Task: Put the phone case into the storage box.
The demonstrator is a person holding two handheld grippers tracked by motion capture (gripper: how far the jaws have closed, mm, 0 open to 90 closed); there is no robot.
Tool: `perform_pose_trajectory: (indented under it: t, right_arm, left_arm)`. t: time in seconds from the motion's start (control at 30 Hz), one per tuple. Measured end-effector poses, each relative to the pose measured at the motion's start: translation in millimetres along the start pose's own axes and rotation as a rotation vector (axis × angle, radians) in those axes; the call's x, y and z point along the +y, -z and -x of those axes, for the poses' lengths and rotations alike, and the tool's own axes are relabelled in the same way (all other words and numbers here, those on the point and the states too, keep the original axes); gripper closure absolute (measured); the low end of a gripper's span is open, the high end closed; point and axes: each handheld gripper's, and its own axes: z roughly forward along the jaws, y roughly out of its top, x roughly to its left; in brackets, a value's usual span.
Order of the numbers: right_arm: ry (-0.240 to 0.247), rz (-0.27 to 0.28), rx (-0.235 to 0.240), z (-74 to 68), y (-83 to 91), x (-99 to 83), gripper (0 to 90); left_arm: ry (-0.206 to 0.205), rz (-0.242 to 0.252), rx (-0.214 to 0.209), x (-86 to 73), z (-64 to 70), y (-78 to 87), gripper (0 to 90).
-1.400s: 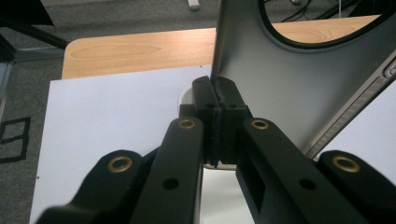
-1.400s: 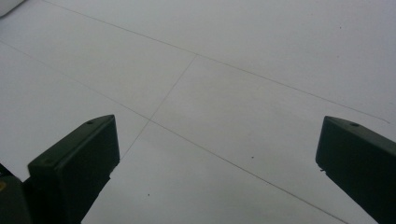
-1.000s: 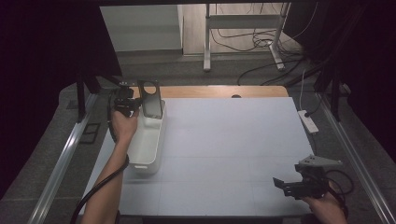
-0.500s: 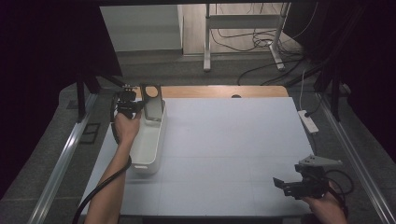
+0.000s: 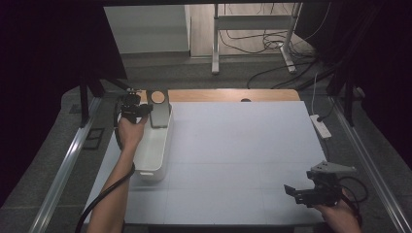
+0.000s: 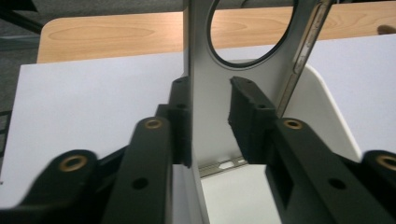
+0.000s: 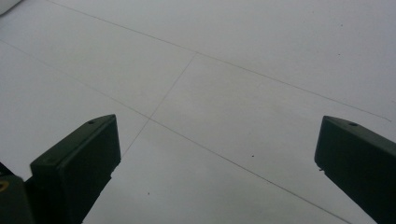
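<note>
A grey metal plate with a round hole (image 5: 158,110) stands upright at the far end of a long white bin (image 5: 151,158) on the left of the table. My left gripper (image 5: 141,110) is at the plate's left side, shut on its lower part. In the left gripper view the plate (image 6: 210,56) rises between the jaws, with the bin's white wall (image 6: 327,116) to the right. My right gripper (image 5: 297,192) is near the front right corner, low over the white mat. It is open, and its view has bare mat (image 7: 217,93) between the jaws.
A white mat (image 5: 243,145) covers the table, with a wooden strip (image 5: 228,95) along its far edge. A white power strip (image 5: 320,125) lies off the right edge. Metal rails run down both sides of the table.
My left gripper has lowered the plate slightly into the far end of the bin and turned it so its hole faces up. The right gripper has stayed put.
</note>
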Motion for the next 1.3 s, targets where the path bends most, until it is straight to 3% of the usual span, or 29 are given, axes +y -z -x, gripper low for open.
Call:
perform_pose_trajectory:
  t: [0.23,0.47,0.63,0.87,1.1,1.3]
  right_arm:
    - [0.001,0.001,0.0,-0.2,0.2,0.0,0.7]
    - [0.0,0.001,0.0,-0.1,-0.2,0.0,0.7]
    - [-0.002,-0.002,0.001,-0.1,-0.4,0.0,0.8]
    - [0.0,-0.002,-0.002,-0.3,-0.4,-0.1,0.7]
    - [0.002,-0.003,-0.001,-0.6,-0.7,0.1,0.8]
    - [0.003,-0.004,-0.002,-0.9,-0.5,0.0,0.7]
  left_arm:
    - [0.0,0.009,-0.035,0.4,-0.2,2.4,61.3]
    - [-0.018,0.006,-0.043,0.6,-0.4,3.8,54.9]
    - [0.007,0.02,-0.07,-0.6,-2.7,5.3,50.1]
    - [-0.016,0.022,-0.074,-2.3,-5.8,8.9,41.9]
    - [-0.005,0.041,-0.126,-3.8,-10.6,14.4,34.6]
    - [-0.021,0.047,-0.148,-5.2,-11.5,17.6,27.2]
